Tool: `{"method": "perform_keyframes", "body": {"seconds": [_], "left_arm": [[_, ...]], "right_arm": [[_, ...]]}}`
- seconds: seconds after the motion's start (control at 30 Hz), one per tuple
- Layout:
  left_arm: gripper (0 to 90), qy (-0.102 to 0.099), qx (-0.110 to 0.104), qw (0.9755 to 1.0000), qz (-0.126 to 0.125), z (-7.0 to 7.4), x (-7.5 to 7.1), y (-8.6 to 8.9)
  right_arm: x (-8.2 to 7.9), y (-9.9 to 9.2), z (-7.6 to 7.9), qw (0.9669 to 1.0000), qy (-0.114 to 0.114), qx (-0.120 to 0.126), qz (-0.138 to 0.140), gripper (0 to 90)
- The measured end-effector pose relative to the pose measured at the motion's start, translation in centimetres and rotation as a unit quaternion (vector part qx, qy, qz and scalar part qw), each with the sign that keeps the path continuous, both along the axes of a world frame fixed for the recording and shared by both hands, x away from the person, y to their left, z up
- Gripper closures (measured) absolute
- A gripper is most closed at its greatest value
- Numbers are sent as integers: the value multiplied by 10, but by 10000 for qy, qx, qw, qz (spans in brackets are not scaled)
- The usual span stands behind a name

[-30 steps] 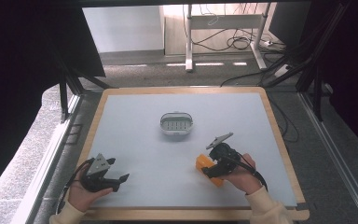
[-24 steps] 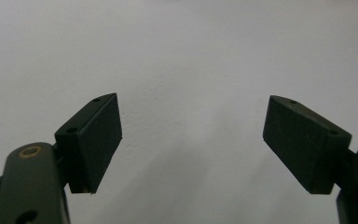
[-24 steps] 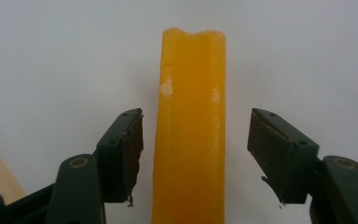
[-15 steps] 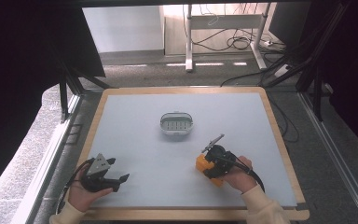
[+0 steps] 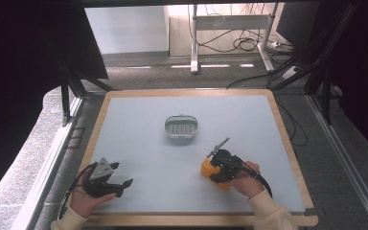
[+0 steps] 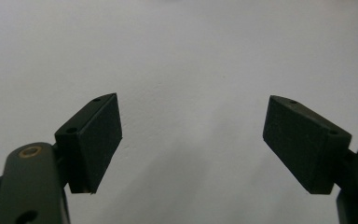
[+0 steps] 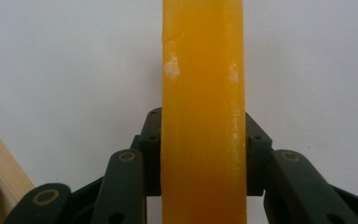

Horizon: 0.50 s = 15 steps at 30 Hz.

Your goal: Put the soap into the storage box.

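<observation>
Orange, translucent and slab-shaped, a block (image 7: 203,116) stands upright between the two black jaws of the right tool (image 5: 215,165), which are closed against its flat sides; in the right gripper view the block rises from the bottom edge to the top. From the high view the same orange block (image 5: 207,168) sits at the near right of the pale grey counter (image 5: 139,124), with the right hand (image 5: 246,179) behind it and a cream sleeve (image 5: 273,216) at the near edge. A black cable (image 5: 263,181) loops from this tool past the hand. At the near left, the left hand (image 5: 84,199) holds the left tool (image 5: 122,175), topped by a grey three-cornered plate (image 5: 101,168); its jaws stand wide apart over bare counter surface, gripping nothing, as the left gripper view confirms. Well apart from both tools, toward the middle of the counter, rests a small oval clear container with a perforated insert (image 5: 181,126). A light wooden frame (image 5: 287,139) borders the counter.
</observation>
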<state>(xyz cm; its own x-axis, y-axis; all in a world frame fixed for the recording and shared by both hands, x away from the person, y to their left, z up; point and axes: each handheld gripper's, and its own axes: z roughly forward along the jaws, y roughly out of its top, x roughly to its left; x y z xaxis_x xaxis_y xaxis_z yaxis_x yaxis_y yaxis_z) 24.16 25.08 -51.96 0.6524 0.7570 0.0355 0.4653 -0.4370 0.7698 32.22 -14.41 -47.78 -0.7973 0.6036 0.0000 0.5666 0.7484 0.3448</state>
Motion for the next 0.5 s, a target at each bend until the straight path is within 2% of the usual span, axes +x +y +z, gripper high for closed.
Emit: {"method": "perform_keyframes", "body": {"seconds": [0.33, 0.5], "left_arm": [[196, -11, 9, 10000, 5, 0, 0, 1], [195, -4, 20, 10000, 1, 0, 0, 1]], "right_arm": [[-5, -6, 17, 9994, -251, 248, 68, 614], [-6, -7, 20, 9989, -293, 355, 121, 614]]}}
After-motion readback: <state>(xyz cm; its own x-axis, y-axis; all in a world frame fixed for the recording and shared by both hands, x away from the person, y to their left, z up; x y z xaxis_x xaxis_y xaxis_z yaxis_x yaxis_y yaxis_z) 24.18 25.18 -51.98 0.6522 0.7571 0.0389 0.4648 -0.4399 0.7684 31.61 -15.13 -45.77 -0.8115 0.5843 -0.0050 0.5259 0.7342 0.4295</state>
